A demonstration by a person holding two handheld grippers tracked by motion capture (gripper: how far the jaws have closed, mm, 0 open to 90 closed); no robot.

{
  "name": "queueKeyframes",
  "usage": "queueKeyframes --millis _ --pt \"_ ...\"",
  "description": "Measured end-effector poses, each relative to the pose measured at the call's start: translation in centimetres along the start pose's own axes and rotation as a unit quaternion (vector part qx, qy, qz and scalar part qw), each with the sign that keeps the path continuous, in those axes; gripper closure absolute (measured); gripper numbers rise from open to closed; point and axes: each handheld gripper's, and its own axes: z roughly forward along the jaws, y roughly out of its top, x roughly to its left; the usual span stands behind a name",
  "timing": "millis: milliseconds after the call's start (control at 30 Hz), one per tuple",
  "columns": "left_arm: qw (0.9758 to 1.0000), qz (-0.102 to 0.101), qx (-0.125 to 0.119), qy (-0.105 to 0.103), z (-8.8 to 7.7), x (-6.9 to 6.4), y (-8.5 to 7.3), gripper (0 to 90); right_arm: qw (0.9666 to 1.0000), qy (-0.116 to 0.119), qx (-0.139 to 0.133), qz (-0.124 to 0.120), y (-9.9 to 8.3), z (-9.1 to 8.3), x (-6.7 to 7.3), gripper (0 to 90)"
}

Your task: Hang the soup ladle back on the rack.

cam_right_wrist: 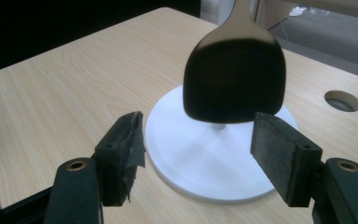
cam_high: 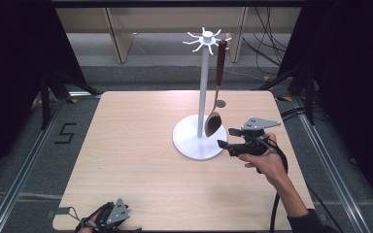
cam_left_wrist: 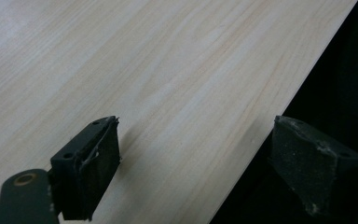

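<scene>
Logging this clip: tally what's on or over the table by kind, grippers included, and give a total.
Hand-held grippers: 2, the left gripper and the right gripper
White hook stand: 1
Spoon hanging from the stand: 1
Total: 4

Table [cam_high: 141,160]: we see pale wood with fine straight grain.
Stand [cam_high: 203,87]: we see white all over, pole, round base and hooks alike.
Spoon [cam_high: 213,122]: we see a dark reddish-brown handle, a silvery neck and a bowl that looks dark, nearly black in the right gripper view.
Right gripper [cam_high: 225,137]: we see black jaws under a grey plate, with a black cable.
Left gripper [cam_high: 108,216]: we see black parts and a grey plate; its pads [cam_left_wrist: 100,163] are charcoal.
Floor [cam_high: 39,145]: we see grey, with a black mark.
Surround: we see black.
</scene>
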Motion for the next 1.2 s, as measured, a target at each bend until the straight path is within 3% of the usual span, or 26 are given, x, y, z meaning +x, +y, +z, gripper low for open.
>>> queueKeyframes --millis 67,100,133,200,233,267,367,500,600,667,967,1200 --pt "1.0000 0.000 0.000 0.000 0.0 0.0 0.0 15.2 0.9998 0.001 -0.005 -0.019 -0.2 0.4 0.0 35.1" --pt "1.0000 0.001 0.001 0.001 -0.1 0.0 -0.1 15.2 1.0000 0.001 0.008 0.000 -0.3 0.2 0.3 34.9" --pt "1.0000 -0.002 -0.003 0.003 0.0 0.0 -0.1 15.2 0.9999 0.001 0.004 -0.014 -0.4 0.4 0.2 34.9" --pt "1.0000 -0.002 -0.004 0.003 0.0 0.0 -0.1 15.2 0.9999 0.004 0.013 -0.005 -0.6 0.5 0.5 34.9" --pt "1.0000 -0.002 -0.004 0.003 0.0 0.0 -0.1 15.2 0.9998 0.002 0.007 -0.016 -0.7 0.6 0.5 34.6" --pt "1.0000 -0.002 -0.003 0.002 0.0 0.0 -0.1 15.2 0.9998 0.003 0.019 -0.005 -0.8 0.5 0.7 34.5" --pt "1.0000 0.000 -0.004 0.002 -0.1 -0.1 -0.1 15.2 0.9998 -0.002 0.011 -0.017 -1.0 0.5 0.9 34.4" --pt "1.0000 0.000 -0.004 0.002 -0.1 0.0 -0.1 15.2 0.9995 0.003 0.021 -0.024 -1.4 0.3 1.0 34.0" --pt "1.0000 -0.001 -0.004 0.003 0.0 -0.1 -0.1 15.2 0.9996 0.005 0.026 -0.011 -1.7 0.4 1.3 33.6" --pt "1.0000 -0.001 -0.004 0.003 -0.1 -0.1 -0.1 15.2 0.9994 0.006 0.028 -0.021 -1.9 0.4 1.2 33.4" --pt "1.0000 -0.001 -0.004 0.003 -0.1 -0.1 -0.1 15.2 0.9993 0.002 0.036 -0.012 -2.9 0.3 1.2 33.3" --pt "1.0000 0.000 -0.003 0.002 -0.1 -0.1 -0.1 15.2 0.9987 0.004 0.047 -0.022 -3.5 0.0 1.2 32.6"
